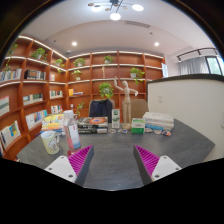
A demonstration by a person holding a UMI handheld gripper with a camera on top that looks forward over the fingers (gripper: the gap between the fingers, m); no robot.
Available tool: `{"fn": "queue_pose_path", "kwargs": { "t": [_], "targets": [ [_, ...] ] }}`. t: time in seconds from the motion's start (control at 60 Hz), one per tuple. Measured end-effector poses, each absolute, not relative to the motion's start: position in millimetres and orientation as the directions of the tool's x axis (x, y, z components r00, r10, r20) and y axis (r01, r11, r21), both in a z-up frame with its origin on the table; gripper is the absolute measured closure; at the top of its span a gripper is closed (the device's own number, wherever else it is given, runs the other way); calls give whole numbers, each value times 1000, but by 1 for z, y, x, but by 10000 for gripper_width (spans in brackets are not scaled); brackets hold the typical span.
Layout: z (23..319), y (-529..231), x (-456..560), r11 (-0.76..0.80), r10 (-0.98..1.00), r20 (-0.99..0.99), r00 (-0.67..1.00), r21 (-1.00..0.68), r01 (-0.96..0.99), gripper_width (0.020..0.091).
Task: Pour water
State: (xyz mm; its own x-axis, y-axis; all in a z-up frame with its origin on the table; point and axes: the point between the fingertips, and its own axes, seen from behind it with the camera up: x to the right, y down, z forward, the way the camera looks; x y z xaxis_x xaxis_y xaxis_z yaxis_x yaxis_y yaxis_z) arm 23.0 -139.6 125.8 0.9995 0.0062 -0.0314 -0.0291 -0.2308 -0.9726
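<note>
Wooden bookshelves (40, 85) line the far walls of the room, stocked with books and small potted plants, and in front of them spreads a grey table (112, 150) whose far edge carries boxes and other clutter too small to tell apart. On the table's left part, ahead of the left finger, a clear plastic bottle (72, 133) stands upright with a pale cup (50, 142) just beside it on its left. The gripper (113, 160) hovers over the table with its 2 fingers spread wide apart, magenta pads (80, 160) facing inward, nothing between them
</note>
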Motion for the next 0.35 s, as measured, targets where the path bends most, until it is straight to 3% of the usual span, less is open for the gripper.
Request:
{"fn": "queue_pose_path", "kwargs": {
  "t": [0.35],
  "targets": [
    [136, -145, 27, -197, -10, -24, 1000, -980, -26, 262]
  ]
}}
